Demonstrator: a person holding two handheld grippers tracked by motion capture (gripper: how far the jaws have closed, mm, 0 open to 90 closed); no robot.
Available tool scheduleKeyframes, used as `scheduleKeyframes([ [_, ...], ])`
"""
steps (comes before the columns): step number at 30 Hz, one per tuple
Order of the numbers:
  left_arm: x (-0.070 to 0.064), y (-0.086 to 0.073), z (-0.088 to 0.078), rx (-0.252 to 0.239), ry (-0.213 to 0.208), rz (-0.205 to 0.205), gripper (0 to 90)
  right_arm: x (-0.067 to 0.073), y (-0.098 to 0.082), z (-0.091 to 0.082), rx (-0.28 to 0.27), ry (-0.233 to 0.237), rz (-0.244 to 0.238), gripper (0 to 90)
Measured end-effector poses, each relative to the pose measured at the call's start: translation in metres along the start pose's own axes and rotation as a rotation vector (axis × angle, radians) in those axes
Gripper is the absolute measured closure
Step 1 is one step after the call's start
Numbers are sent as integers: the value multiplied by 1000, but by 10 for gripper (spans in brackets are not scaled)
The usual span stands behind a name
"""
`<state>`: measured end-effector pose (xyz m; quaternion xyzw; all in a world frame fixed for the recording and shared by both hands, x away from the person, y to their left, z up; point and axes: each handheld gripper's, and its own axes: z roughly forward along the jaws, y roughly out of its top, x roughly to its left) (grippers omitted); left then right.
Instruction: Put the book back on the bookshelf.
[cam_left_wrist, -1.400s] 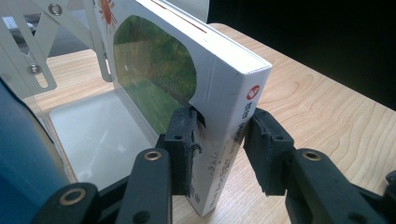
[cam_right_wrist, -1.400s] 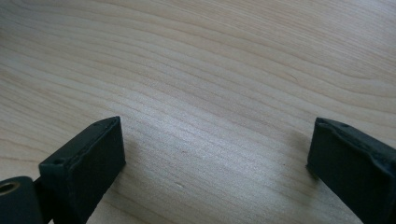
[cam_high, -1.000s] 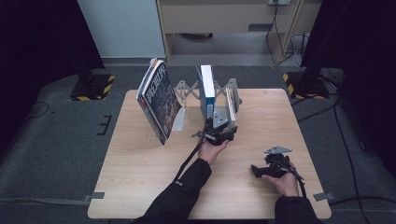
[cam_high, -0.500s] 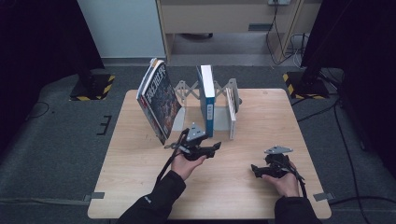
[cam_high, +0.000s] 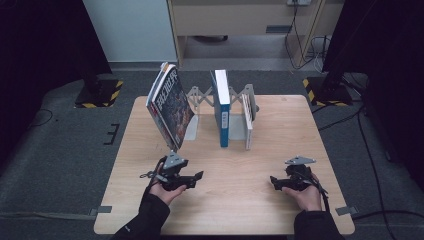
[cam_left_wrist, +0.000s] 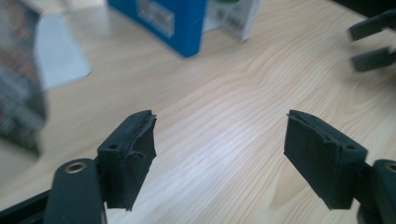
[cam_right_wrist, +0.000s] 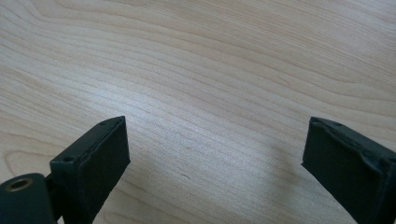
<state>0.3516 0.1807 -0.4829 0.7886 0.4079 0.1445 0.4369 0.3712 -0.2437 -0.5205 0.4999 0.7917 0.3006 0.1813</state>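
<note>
Left gripper view: blue book (cam_left_wrist: 163, 21) cut off by the top edge, cover print blurred, unreadable. Leaning book (cam_left_wrist: 18, 88) at the left edge is cut off and smeared. White book (cam_left_wrist: 236, 16) at the top shows its lower corner alone. Two dark jaw tips at the upper right run off the frame, out of focus.

High view: white book (cam_high: 247, 120) half hidden behind the blue book (cam_high: 222, 107). Rack (cam_high: 200, 97) mostly covered by books. Forearms cut off at the bottom edge.
</note>
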Motion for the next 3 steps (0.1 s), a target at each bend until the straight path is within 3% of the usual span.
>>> scheduleKeyframes([
  [3,13,-13,-9,-2,33,-25,210,-1,0,-1,1,0,6,74],
])
